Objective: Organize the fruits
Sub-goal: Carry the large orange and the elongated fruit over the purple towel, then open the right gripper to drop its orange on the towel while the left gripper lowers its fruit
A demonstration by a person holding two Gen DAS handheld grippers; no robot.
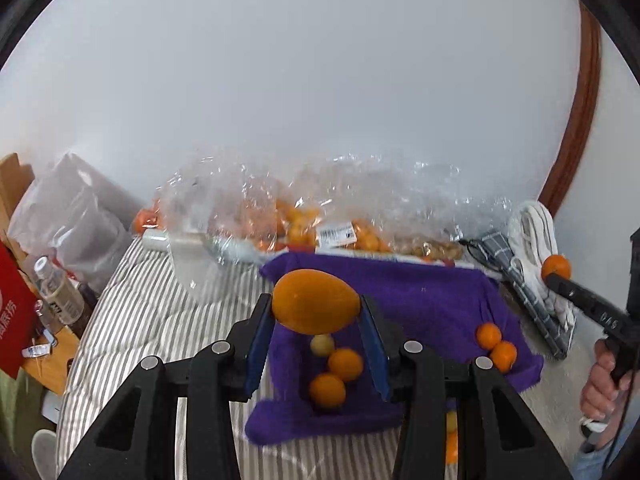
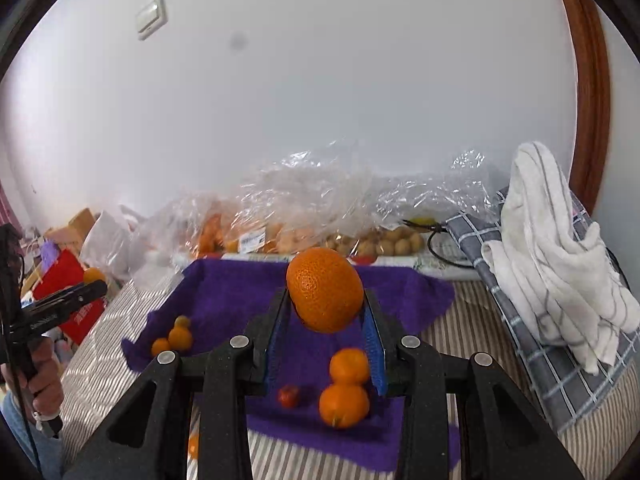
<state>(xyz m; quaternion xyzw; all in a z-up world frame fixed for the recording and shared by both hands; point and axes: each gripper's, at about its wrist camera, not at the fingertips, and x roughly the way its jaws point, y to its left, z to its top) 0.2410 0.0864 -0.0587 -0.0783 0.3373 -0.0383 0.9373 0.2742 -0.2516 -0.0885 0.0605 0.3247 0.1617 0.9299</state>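
Note:
My left gripper (image 1: 317, 307) is shut on a smooth oval orange fruit (image 1: 314, 300), held above the purple towel (image 1: 420, 304). Below it on the towel lie two small oranges (image 1: 336, 376) and a pale yellow fruit (image 1: 322, 345). My right gripper (image 2: 326, 304) is shut on a round dimpled orange (image 2: 325, 289), above the same towel (image 2: 232, 292). Two oranges (image 2: 346, 384) and a small red fruit (image 2: 289, 395) lie under it. The right gripper also shows in the left wrist view (image 1: 556, 270), the left gripper in the right wrist view (image 2: 94, 278).
Clear plastic bags (image 1: 280, 208) of fruit lie along the wall behind the towel. A checked cloth and white towel (image 2: 552, 240) are piled at right. Bottles (image 1: 60, 296) and a red box (image 1: 16, 320) stand left of the striped bed (image 1: 140, 312). More fruit (image 2: 176, 336) lies on the towel's left.

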